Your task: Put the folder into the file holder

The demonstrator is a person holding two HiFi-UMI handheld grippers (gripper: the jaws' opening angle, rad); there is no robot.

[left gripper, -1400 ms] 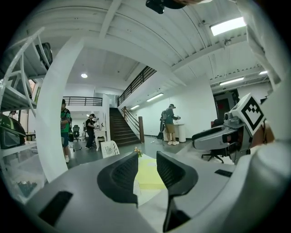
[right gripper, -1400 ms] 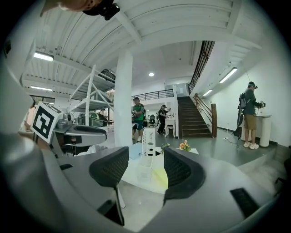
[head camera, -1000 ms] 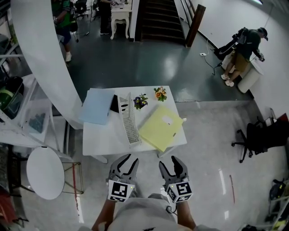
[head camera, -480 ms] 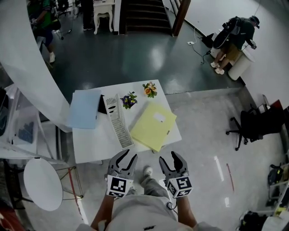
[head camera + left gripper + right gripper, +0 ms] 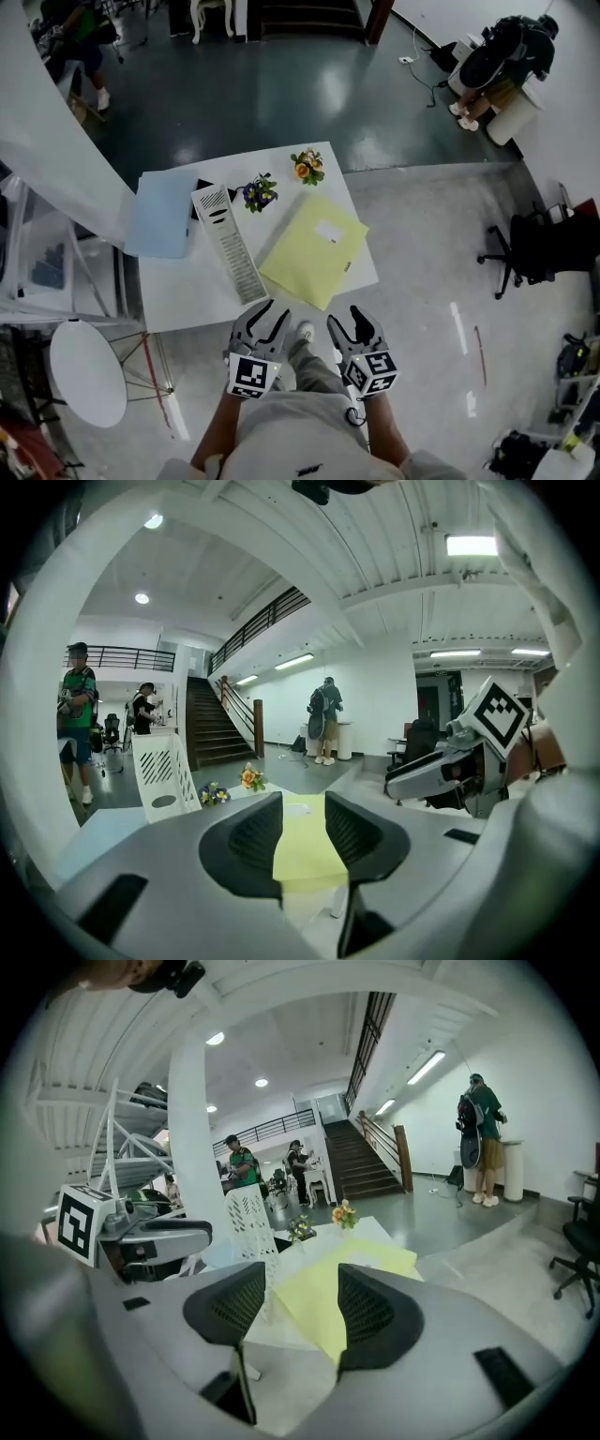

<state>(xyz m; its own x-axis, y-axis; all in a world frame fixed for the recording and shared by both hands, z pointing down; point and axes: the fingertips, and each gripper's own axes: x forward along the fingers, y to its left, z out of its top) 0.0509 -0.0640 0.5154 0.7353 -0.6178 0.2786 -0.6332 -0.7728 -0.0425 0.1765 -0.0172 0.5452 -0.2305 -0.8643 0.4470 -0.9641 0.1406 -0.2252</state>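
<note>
Stepped nearer the table (image 5: 178,298) within the last second, shifting it up and left in the head view. Carried the left gripper (image 5: 267,313) and right gripper (image 5: 349,322) along at lower centre, just short of the near edge. Kept both sets of jaws part-open at a moderate gap, with nothing between. Touched nothing: left the yellow folder (image 5: 314,248) flat at mid-frame on the table's right half, near corner seemingly over the edge, and the file holder (image 5: 230,244) just beside it on the left. Amounts to approach only; pick-up not begun.

Reads, for the folder, as a thin, matte, bendable-looking sheet, square-cornered, with a pale label toward the far end. Reads, for the holder, as white rigid plastic: slotted walls, long narrow mouth facing up. Spotted also a blue folder (image 5: 159,214) at upper left and two small flower sprigs (image 5: 259,193) toward the far edge.
</note>
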